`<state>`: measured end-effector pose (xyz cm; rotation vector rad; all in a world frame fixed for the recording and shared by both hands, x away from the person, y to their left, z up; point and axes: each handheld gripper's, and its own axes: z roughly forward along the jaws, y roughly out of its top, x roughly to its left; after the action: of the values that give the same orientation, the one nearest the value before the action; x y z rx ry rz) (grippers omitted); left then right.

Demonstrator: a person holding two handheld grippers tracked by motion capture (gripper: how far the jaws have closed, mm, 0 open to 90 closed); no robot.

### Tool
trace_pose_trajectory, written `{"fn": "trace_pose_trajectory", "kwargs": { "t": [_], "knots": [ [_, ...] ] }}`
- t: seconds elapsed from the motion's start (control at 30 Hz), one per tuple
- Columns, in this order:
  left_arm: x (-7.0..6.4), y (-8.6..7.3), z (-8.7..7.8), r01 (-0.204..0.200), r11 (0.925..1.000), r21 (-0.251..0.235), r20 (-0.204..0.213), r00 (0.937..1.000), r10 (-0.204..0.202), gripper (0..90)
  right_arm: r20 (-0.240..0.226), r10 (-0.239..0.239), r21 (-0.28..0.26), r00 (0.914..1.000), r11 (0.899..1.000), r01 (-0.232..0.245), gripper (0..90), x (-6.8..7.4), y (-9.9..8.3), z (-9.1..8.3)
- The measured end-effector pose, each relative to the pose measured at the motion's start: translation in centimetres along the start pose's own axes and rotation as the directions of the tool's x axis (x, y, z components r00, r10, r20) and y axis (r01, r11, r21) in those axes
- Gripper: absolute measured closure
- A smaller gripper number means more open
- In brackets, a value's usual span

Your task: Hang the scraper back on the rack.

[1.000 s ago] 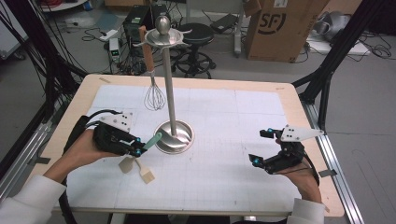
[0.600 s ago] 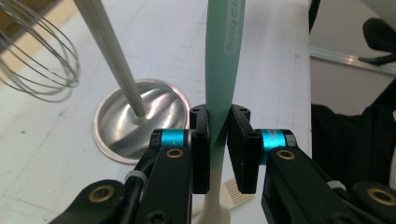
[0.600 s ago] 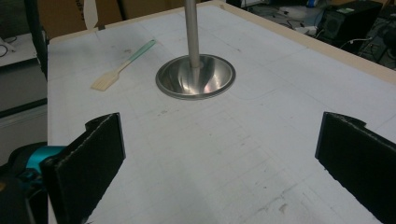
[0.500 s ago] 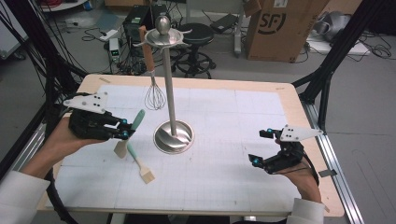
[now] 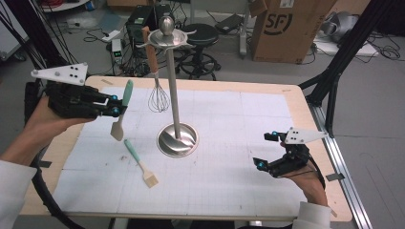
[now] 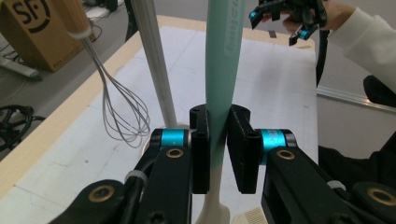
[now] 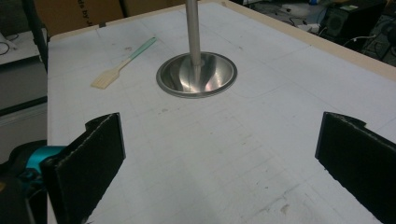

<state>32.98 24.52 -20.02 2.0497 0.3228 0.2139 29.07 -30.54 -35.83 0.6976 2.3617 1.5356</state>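
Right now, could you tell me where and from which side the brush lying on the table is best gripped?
Grip the brush on its slim green handle, near the middle, coming straight down from above with the jaws across it. It lies flat on the table, so only the handle's two sides are free; the bristle end is wider and soft. The open right gripper is free.

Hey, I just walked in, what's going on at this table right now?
A person is working with a gripper in each hand. The left gripper is lifted off the table, its fingers shut on a green-handled spatula near the metal hanging stand, where a whisk already hangs. A basting brush lies on the white mat. The right gripper is low over the mat, open and empty.
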Motion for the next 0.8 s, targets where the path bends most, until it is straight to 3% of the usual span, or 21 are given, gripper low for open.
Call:
{"fn": "trace_pose_trajectory", "kwargs": {
  "t": [0.47,0.8],
  "knots": [
    [2.3,3.5,-0.4,-0.03,0.9991,-0.029,-0.007,0.9995,0.03,79.8,0.003,0.012,0.004,0.9999,1.0,-0.012,0.3,-0.2,-0.3,-0.1],
    [3.0,4.0,-0.1,-0.023,0.9984,-0.052,-0.01,0.9997,0.023,79.9,0.01,0.021,0.0,0.9997,1.0,-0.021,0.2,-0.4,-0.6,-0.4]
  ]
}}
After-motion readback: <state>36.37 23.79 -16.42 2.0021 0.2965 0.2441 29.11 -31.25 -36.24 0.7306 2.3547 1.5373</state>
